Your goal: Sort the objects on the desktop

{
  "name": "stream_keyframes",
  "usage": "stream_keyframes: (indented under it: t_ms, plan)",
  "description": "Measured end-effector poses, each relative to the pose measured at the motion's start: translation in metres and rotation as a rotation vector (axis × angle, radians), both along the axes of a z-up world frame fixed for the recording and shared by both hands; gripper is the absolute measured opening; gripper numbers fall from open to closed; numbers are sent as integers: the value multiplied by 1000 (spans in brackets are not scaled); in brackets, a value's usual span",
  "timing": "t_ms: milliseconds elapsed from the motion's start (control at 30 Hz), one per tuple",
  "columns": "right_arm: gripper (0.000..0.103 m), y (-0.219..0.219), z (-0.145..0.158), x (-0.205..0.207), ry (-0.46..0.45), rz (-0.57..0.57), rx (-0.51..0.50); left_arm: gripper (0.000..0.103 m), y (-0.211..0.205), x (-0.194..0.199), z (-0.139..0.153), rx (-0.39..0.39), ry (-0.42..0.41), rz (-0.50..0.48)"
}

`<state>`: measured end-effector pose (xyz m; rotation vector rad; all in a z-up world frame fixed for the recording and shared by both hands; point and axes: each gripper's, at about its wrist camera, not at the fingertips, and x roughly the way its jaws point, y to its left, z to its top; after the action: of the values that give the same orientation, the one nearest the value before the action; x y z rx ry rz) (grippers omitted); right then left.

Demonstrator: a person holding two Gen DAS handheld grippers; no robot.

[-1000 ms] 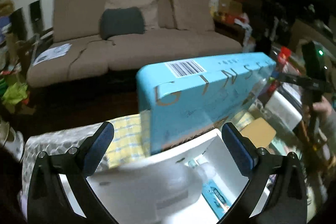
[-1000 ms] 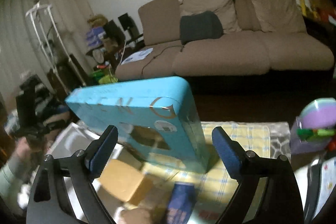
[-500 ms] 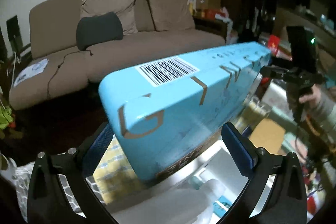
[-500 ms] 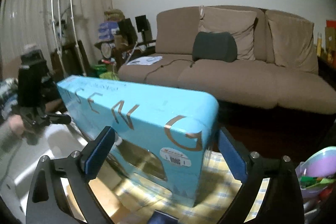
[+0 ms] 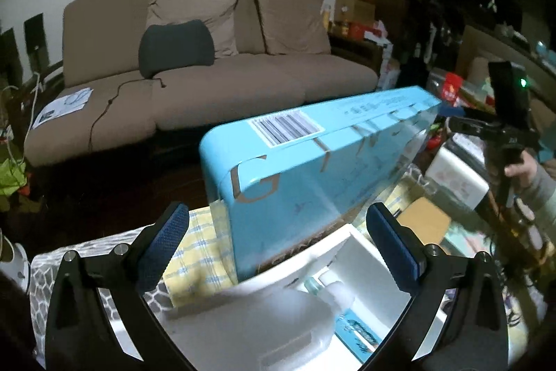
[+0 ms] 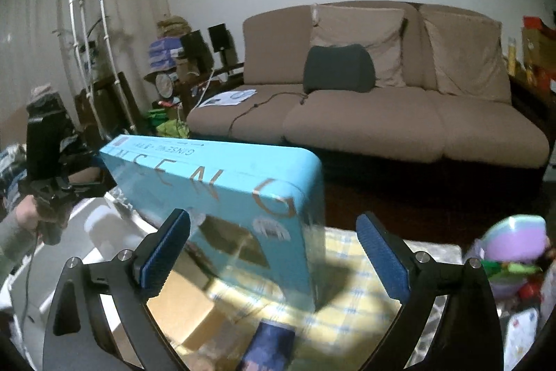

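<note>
- The long, flat turquoise tin box with gold "GINSENG" lettering (image 5: 312,162) stood on one long narrow edge on the surface, its long axis running level; in the left wrist view it ran from its near rounded "G" corner towards 2 o'clock, with the barcode sticker on its upward narrow edge.
- In the right wrist view the same turquoise box (image 6: 222,197) ran from its near rounded corner away towards 10 o'clock, its broad windowed face turned to that camera.
- The box's lower edge rested partly on a yellow-and-blue checked cloth (image 6: 347,280), just behind the wall of a white plastic organiser tray (image 5: 361,252).
- The left gripper (image 5: 278,246) pointed forward and slightly down over the tray, its jaws spread wide and holding nothing; the blue pads stood either side of the box's near end without touching it.
- The right gripper (image 6: 274,256) was aimed at the box's near end from the other side, jaws likewise spread wide and empty, the box's corner seen between them.
- A translucent white plastic bottle (image 5: 278,315) lay in the tray at 6 o'clock in the left view.
- A tan cardboard box (image 6: 187,312) lay on the surface at 7 o'clock in the right view.
- A brown fabric sofa (image 6: 382,113) with a dark grey cushion (image 6: 338,68) filled the background at 12 o'clock.
</note>
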<state>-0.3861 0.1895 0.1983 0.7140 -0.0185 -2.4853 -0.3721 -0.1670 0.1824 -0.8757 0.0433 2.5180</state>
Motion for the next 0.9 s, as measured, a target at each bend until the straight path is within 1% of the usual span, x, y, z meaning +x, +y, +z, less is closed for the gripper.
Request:
stream_keyframes:
  t_ms: [100,167,200,233,300,367,400,433,500,567,600,667,700,733,767,833,900]
  plan:
    - [98,16,13,26,-5,-20,-30,102,-5,24,12,40,-3,6]
    - [98,30,22,53,-43,-21,-75,102,-3,53,20,83,-11,-11]
    - [99,32,25,63,-56,-19,-90,102,0,69,24,90,-9,-17]
    - [98,37,28,79,-71,-26,-110,102,7,94,28,87,1,-28]
    - [98,48,32,116,-110,-17,-148,102,23,129,30,57,-2,-46]
    - [99,60,32,165,-136,-39,-165,102,42,175,28,61,-11,-90]
    - [98,65,31,185,-147,-52,-155,102,54,200,25,52,-17,-95]
    - [99,69,30,200,-154,-73,-136,102,62,214,25,56,-14,-105]
    - [98,74,25,238,-156,-94,-98,102,87,261,19,73,-21,-126]
    - [98,74,11,276,-174,-135,-27,102,106,295,14,98,-26,-133]
    - [98,73,8,285,-187,-148,-10,102,115,311,11,110,-24,-143]
    - [97,69,-10,307,-231,-182,34,102,138,342,0,101,-37,-148]
    - [92,67,-17,313,-240,-195,55,102,150,352,-4,92,-48,-161]
    - [87,64,-24,321,-240,-205,73,102,163,366,-12,66,-55,-161]
    - [83,57,-32,329,-233,-215,108,102,172,373,-17,42,-59,-154]
    - [69,51,-42,335,-227,-238,165,102,190,386,-32,12,-98,-143]
    - [62,41,-55,333,-221,-266,229,102,207,395,-50,-33,-123,-93]
